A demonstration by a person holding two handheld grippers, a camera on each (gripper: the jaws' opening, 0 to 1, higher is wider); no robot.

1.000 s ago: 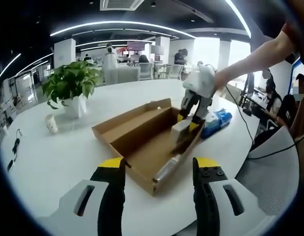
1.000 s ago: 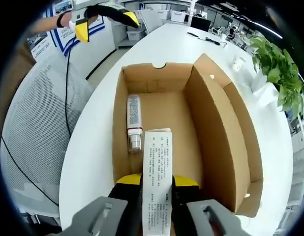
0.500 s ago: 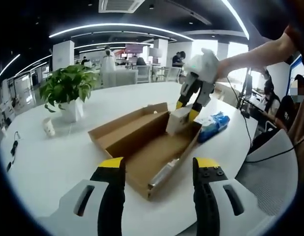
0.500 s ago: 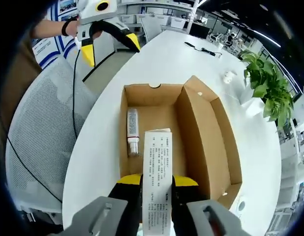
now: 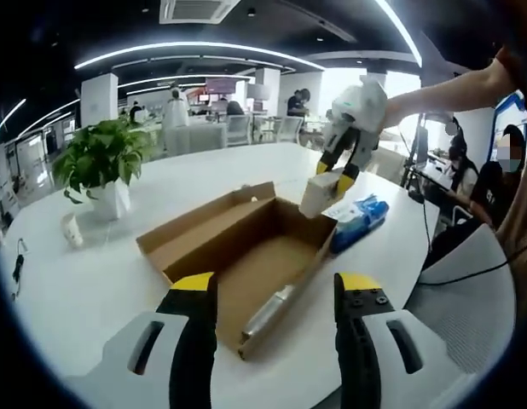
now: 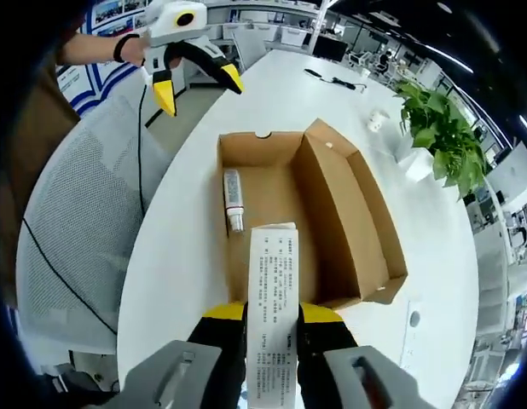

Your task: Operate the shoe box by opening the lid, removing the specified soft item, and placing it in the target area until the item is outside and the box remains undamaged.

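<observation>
Right gripper [image 6: 272, 328] grips a white printed pack [image 6: 273, 281] lifted above the shoe box [image 6: 280, 213]; it looks light and squashy, so mid-body hold suits, while left gripper [image 5: 276, 294] hangs released.

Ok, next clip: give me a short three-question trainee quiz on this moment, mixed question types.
1. True or false: the right gripper is shut on a white packet with printed text.
2. What lies in the open cardboard box?
A. a tube
B. a shoe
C. a cup
3. Fill in: the left gripper holds ____.

Key
1. True. The packet sits clamped between its jaws, above the box.
2. A. The tube lies on the box floor along one wall.
3. Nothing. Its jaws stand apart with only the table and box between them.
</observation>
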